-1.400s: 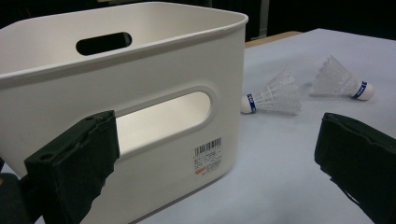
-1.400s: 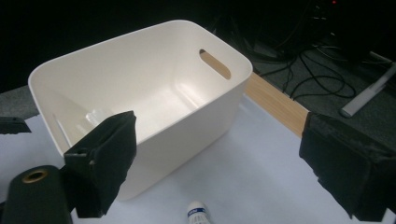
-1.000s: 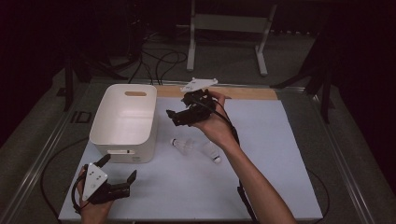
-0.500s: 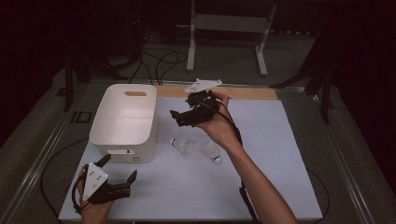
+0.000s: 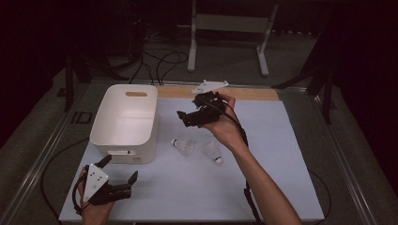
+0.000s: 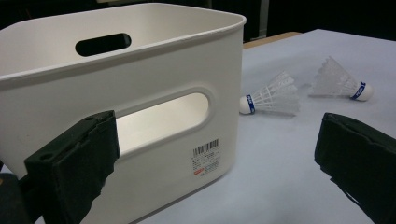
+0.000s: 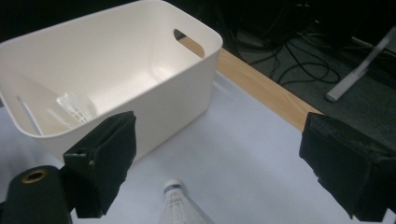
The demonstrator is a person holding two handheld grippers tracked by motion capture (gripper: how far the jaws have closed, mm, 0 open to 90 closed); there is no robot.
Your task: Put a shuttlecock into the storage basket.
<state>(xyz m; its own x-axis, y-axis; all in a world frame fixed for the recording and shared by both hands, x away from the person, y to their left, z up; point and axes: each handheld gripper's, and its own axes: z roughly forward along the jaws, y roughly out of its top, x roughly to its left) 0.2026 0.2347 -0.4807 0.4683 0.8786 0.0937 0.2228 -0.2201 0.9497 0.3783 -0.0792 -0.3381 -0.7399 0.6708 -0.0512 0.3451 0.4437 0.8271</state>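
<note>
A white bin (image 5: 124, 122) stands on the left of the white tabletop (image 5: 281, 154). Two shuttlecocks (image 5: 184, 146) (image 5: 213, 151) lie on the sheet just right of it. My right gripper (image 5: 184, 118) hangs open above them, jaws pointing at the bin, with nothing held. In the right gripper view (image 7: 224, 163) the bin (image 7: 187, 88) holds one shuttlecock (image 7: 74, 107), and another shuttlecock (image 7: 180, 205) lies below the jaws. My left gripper (image 5: 119, 168) rests open near the front left corner. The left gripper view (image 6: 217, 168) faces the bin's handle wall (image 6: 154, 121) and both shuttlecocks (image 6: 273, 95) (image 6: 341, 84).
A wooden strip (image 5: 253, 93) runs along the table's far edge. Beyond it are cables on the floor (image 5: 159, 61) and a white stand (image 5: 230, 28). Metal rails (image 5: 47, 154) border the table's sides. The right half of the sheet is bare.
My right gripper has drifted slightly to the right, away from the bin, still open. The left gripper and the shuttlecocks have stayed put.
</note>
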